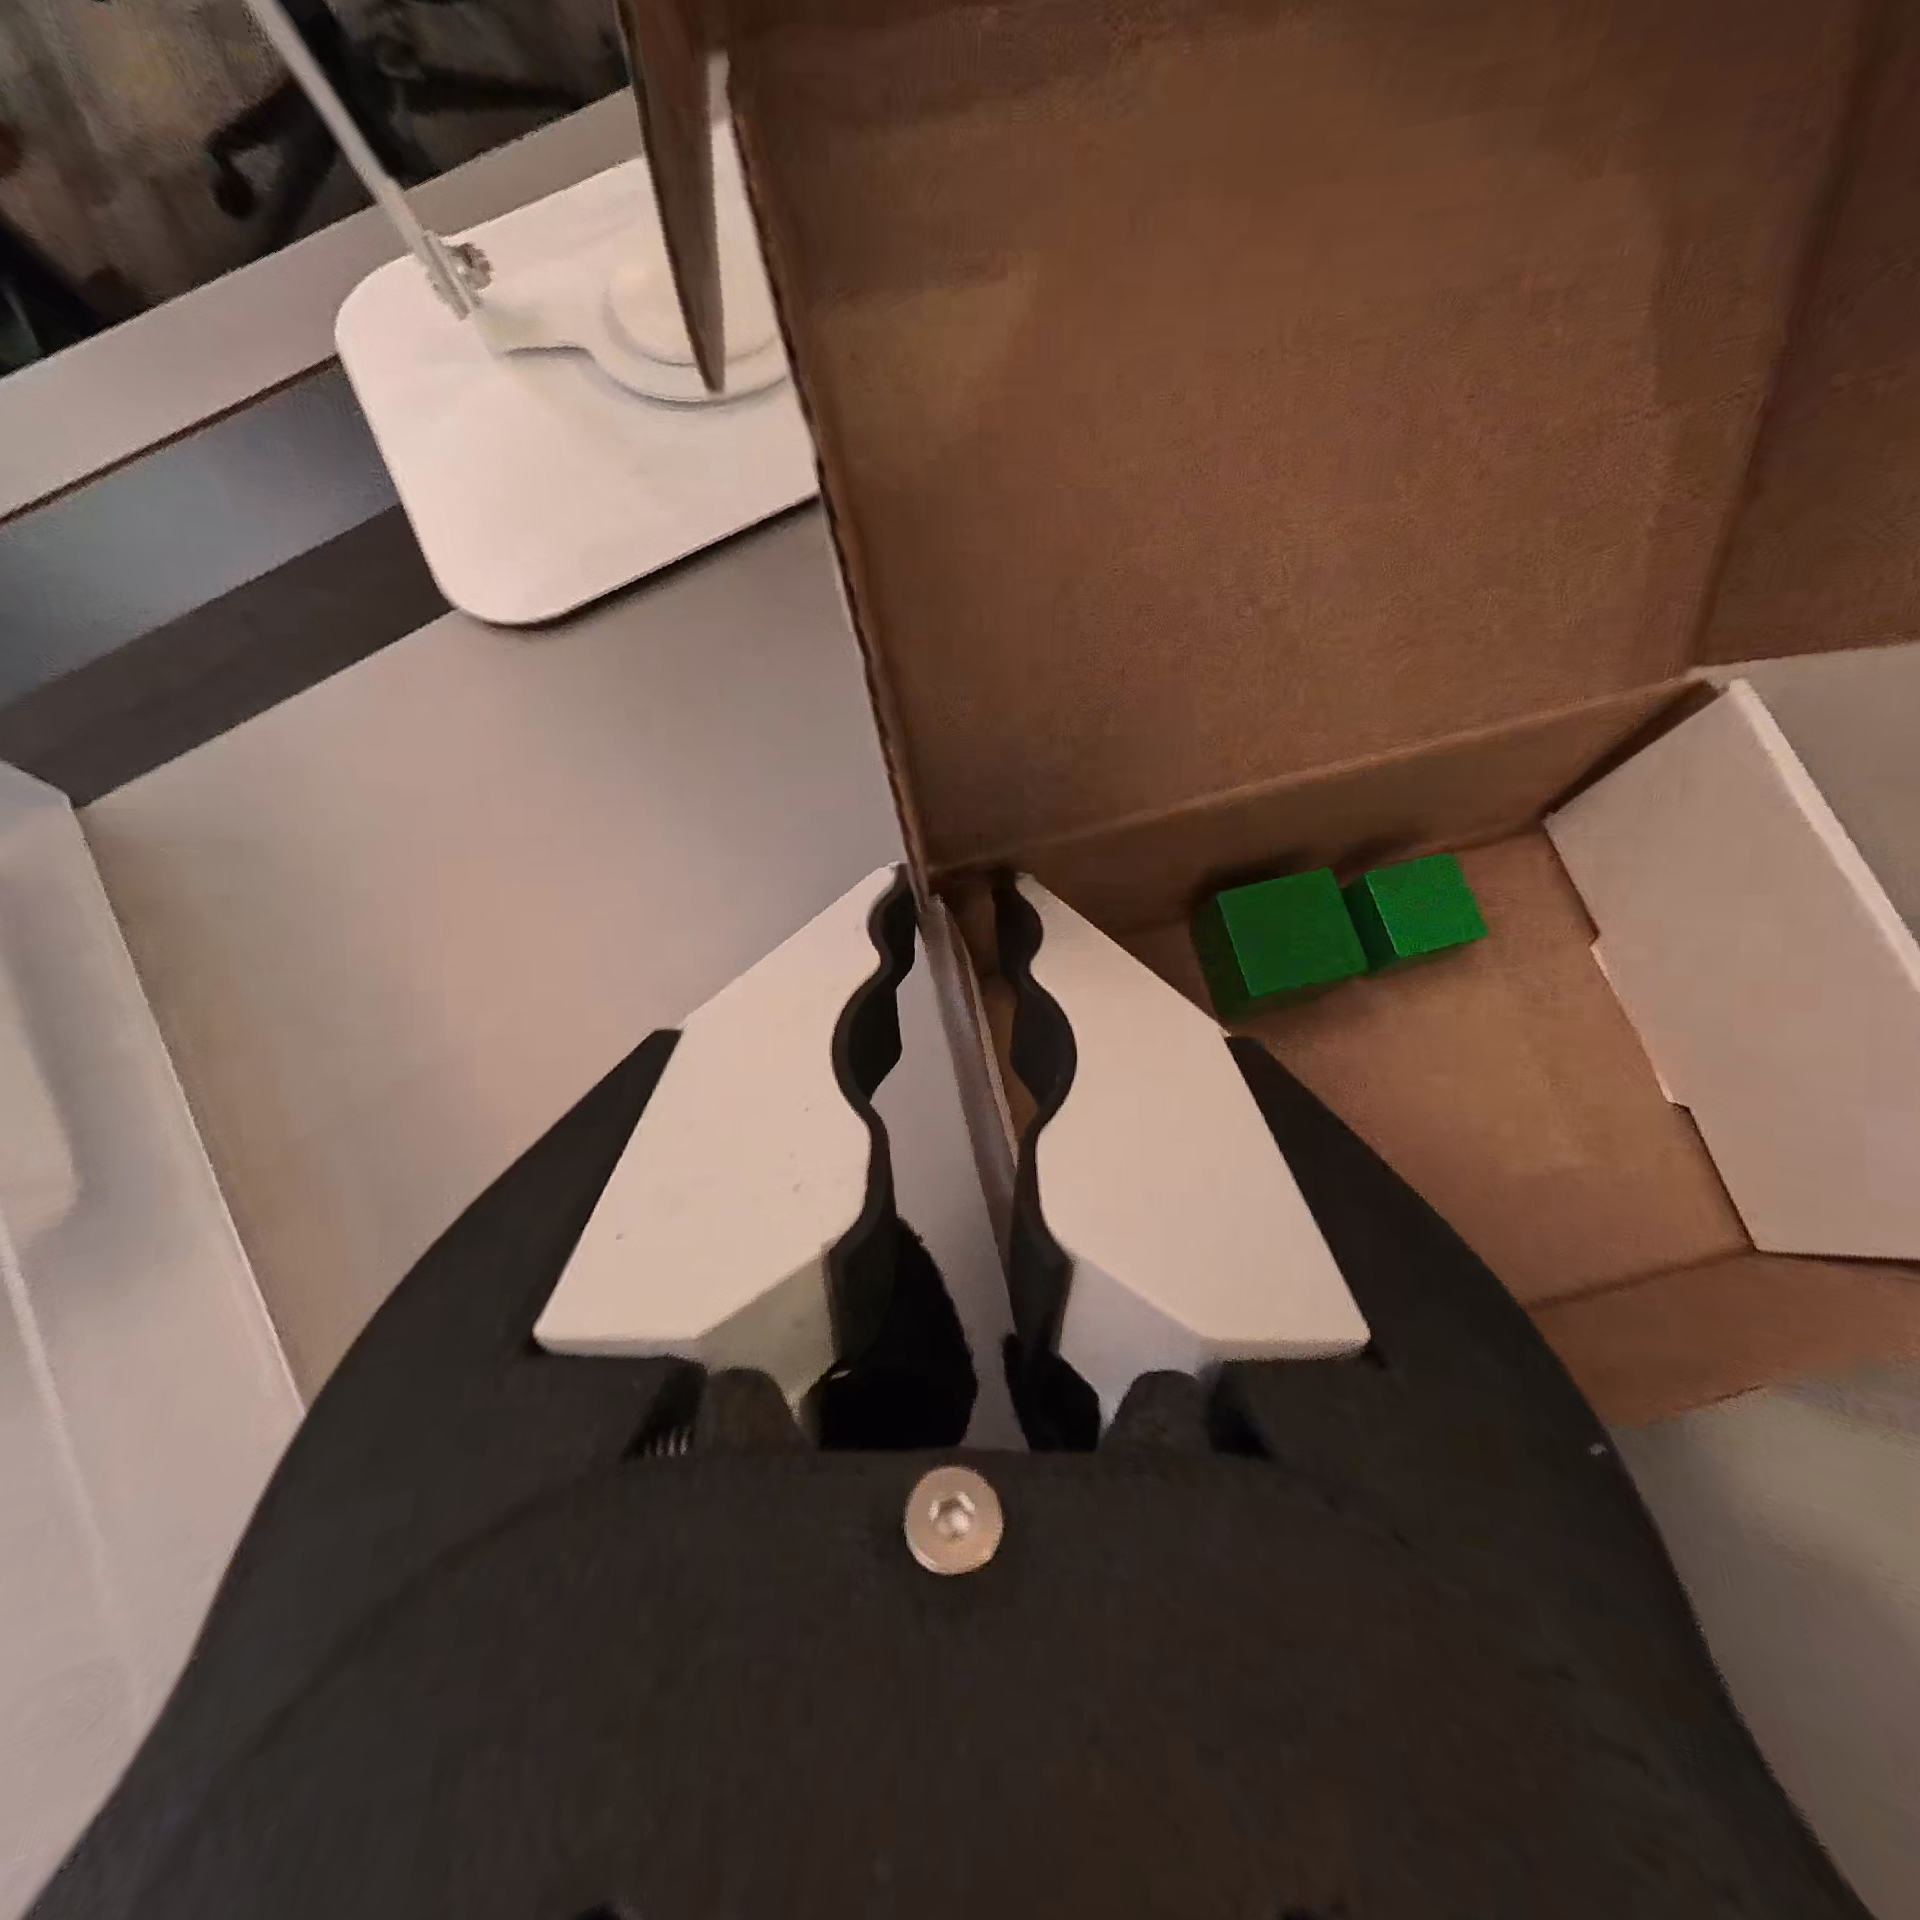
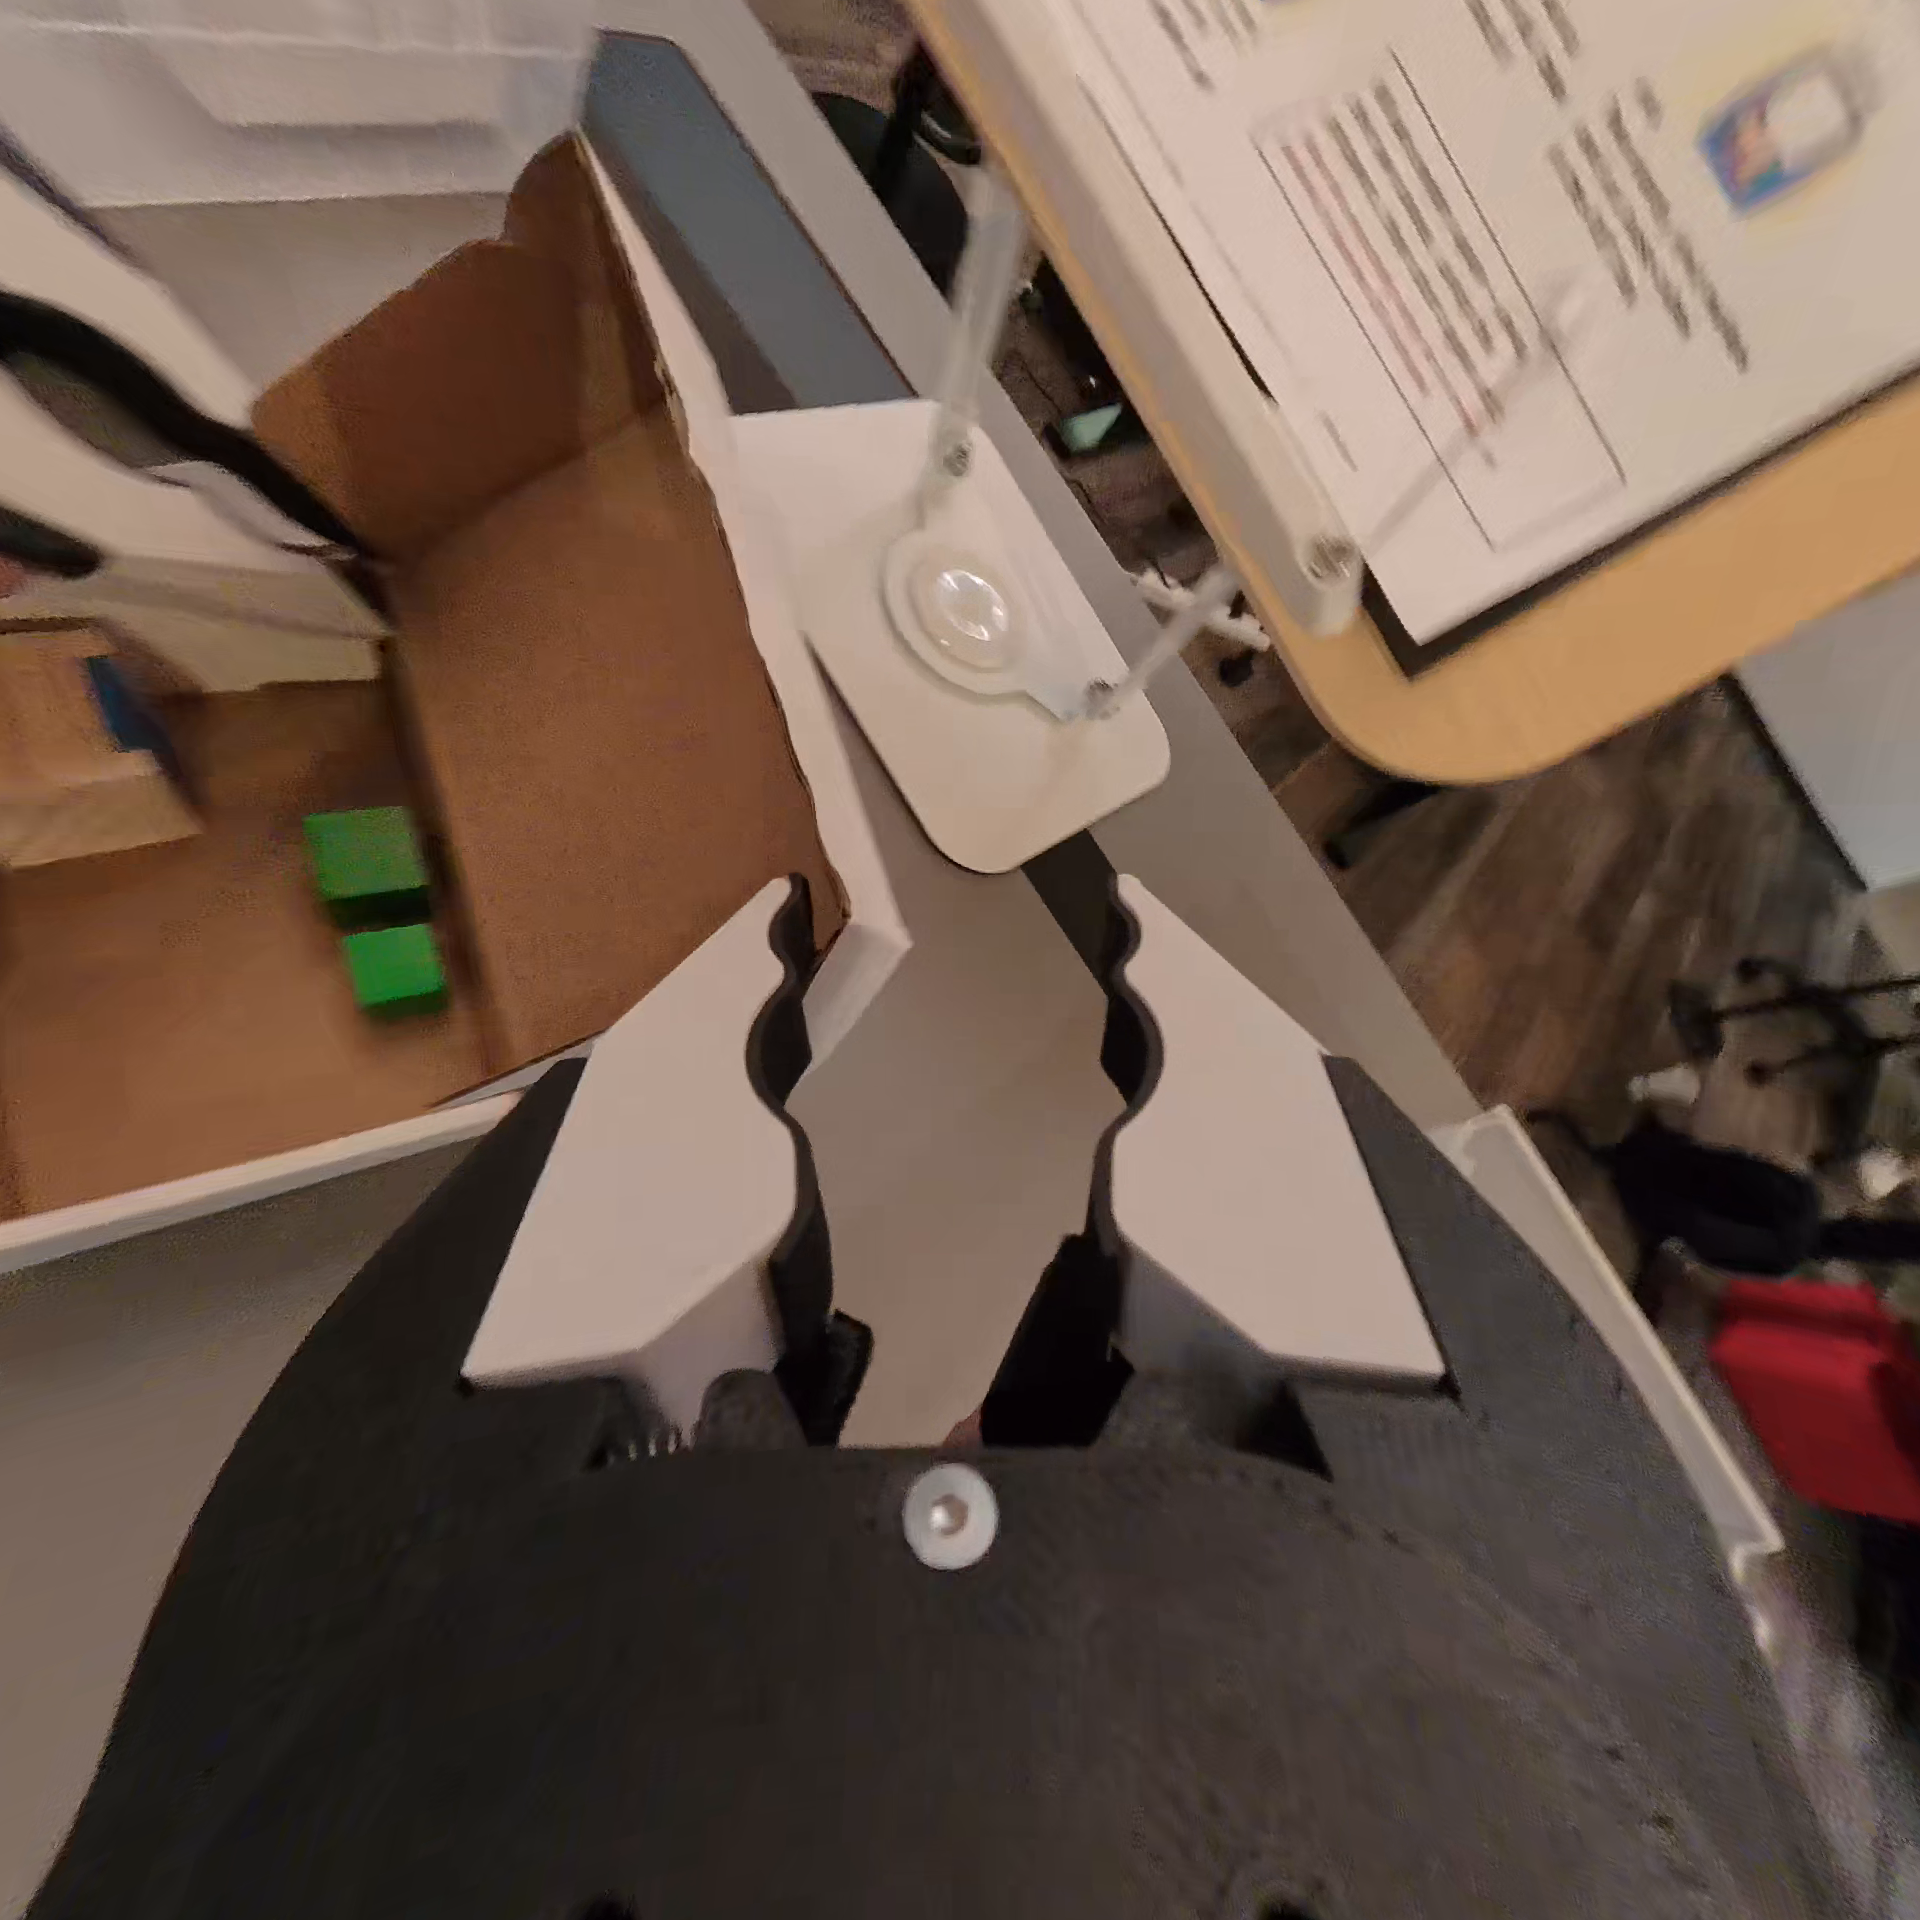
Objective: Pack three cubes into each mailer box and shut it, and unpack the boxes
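Note:
An open mailer box (image 1: 1455, 1101), white outside and brown inside, lies on the grey table with its lid (image 1: 1247, 416) standing upright. Two green cubes (image 1: 1283, 935) (image 1: 1418, 904) lie side by side on its floor by the back wall; the right wrist view shows them too (image 2: 364, 852) (image 2: 395, 966). My left gripper (image 1: 956, 883) straddles the box's left side wall near the lid hinge, jaws closed on it. My right gripper (image 2: 956, 904) is open and empty, above the table just off a box corner (image 2: 852, 935). Something blue (image 2: 120, 707) shows at the box's far side, partly hidden.
A white stand base (image 1: 540, 457) sits just behind the box, also seen in the right wrist view (image 2: 977, 665). Its thin rods hold a board with a paper sheet (image 2: 1455, 260) above the table edge (image 2: 1299, 831). A translucent container (image 1: 42, 1143) is at the left.

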Demonstrator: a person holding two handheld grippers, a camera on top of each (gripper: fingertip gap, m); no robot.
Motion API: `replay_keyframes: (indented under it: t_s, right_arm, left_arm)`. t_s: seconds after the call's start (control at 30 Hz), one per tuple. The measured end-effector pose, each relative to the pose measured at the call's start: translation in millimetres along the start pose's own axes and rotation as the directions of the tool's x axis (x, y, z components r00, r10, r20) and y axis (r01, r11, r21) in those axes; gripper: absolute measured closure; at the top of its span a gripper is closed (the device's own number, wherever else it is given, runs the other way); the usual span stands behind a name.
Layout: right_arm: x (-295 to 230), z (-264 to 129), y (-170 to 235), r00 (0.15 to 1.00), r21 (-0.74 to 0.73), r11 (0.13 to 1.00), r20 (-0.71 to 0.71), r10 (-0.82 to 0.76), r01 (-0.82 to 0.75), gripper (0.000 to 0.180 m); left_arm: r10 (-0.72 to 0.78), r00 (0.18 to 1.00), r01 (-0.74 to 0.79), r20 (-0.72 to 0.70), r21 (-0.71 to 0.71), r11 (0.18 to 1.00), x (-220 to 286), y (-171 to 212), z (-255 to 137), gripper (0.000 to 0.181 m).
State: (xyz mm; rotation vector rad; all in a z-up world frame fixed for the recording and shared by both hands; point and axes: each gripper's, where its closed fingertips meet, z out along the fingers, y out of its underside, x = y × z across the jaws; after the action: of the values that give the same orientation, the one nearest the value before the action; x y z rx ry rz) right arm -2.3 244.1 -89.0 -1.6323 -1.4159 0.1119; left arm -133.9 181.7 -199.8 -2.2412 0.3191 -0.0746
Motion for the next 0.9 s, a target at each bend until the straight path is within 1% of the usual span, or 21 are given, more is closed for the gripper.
replay_keyframes:
  t_s: [0.07,0.13,0.2,0.3,0.33,0.37,0.43,0.47,0.57,0.63,0.7,0.73,0.8,0.87,0.9]
  right_arm:
    - [-26.5,-11.2,-12.0,0.997,0.014,0.997,0.017,-0.074,0.074,0.128]
    - [-44.3,-22.2,-25.8,0.994,0.059,0.992,-0.002,-0.112,0.112,0.129]
    - [-47.5,-33.4,-33.4,0.99,0.077,0.988,-0.061,-0.13,0.134,0.134]
    - [-36.9,-47.8,-30.1,0.984,0.047,0.99,-0.129,-0.123,0.13,0.135]
    - [-44.3,-53.1,-31.7,0.991,0.072,0.991,-0.078,-0.109,0.114,0.138]
    - [-59.0,-57.8,-34.1,0.997,0.102,0.992,0.018,-0.077,0.075,0.141]
    - [-98.2,-62.3,-33.8,0.971,0.117,0.993,0.235,-0.043,0.015,0.142]
    - [-112.2,-59.1,-30.0,0.957,0.105,0.994,0.287,-0.042,0.012,0.139]
    - [-124.2,-30.1,2.6,0.964,-0.003,0.999,0.262,-0.039,0.041,0.139]
    - [-121.5,-8.6,27.1,0.981,-0.06,0.997,0.188,-0.045,0.057,0.141]
    - [-128.2,3.6,46.1,0.979,-0.082,0.995,0.198,-0.042,0.059,0.139]
    - [-132.6,5.8,49.8,0.975,-0.074,0.996,0.218,-0.041,0.058,0.14]
    - [-136.5,10.3,55.6,0.969,-0.046,0.993,0.23,-0.091,0.104,0.142]
    - [-136.5,12.6,55.3,0.961,0.005,0.991,0.244,-0.131,0.134,0.148]
    - [-136.0,12.8,54.9,0.954,0.028,0.99,0.263,-0.144,0.142,0.149]
  left_arm:
    - [-0.063,0.998,0.062,0.027,0.035,0.997,-1.5,2.9,-2.8,0.168]
    - [-0.134,0.991,0.133,0.011,0.06,0.989,-0.8,5.3,-5.3,0.169]
    - [-0.151,0.988,0.15,0.012,0.063,0.987,-1.2,7.8,-7.7,0.169]
    - [-0.17,0.985,0.168,0.029,0.073,0.983,-2.9,9.9,-10.8,0.169]
    - [-0.192,0.981,0.189,0.025,0.083,0.978,-2.4,10.1,-11.9,0.17]
    - [-0.213,0.977,0.211,0.018,0.095,0.973,-1.2,10.3,-13.0,0.17]
    - [-0.256,0.967,0.254,0.01,0.116,0.96,0.9,12.1,-15.2,0.17]
    - [-0.271,0.963,0.269,0.001,0.124,0.955,2.8,12.9,-16.8,0.17]
    - [-0.316,0.947,0.322,-0.064,0.139,0.937,10.3,13.7,-21.0,0.169]
    - [-0.3,0.951,0.308,-0.08,0.144,0.94,11.3,14.2,-22.6,0.168]
    - [-0.262,0.958,0.277,-0.115,0.144,0.95,15.0,12.3,-26.1,0.16]
    - [-0.229,0.965,0.246,-0.126,0.138,0.959,16.9,12.0,-27.5,0.157]
    - [-0.142,0.979,0.158,-0.144,0.102,0.982,21.7,15.9,-26.8,0.148]
    - [-0.11,0.968,0.128,-0.224,0.069,0.989,32.5,17.6,-27.9,0.13]
    - [-0.081,0.967,0.094,-0.243,0.042,0.995,34.7,20.4,-27.9,0.124]
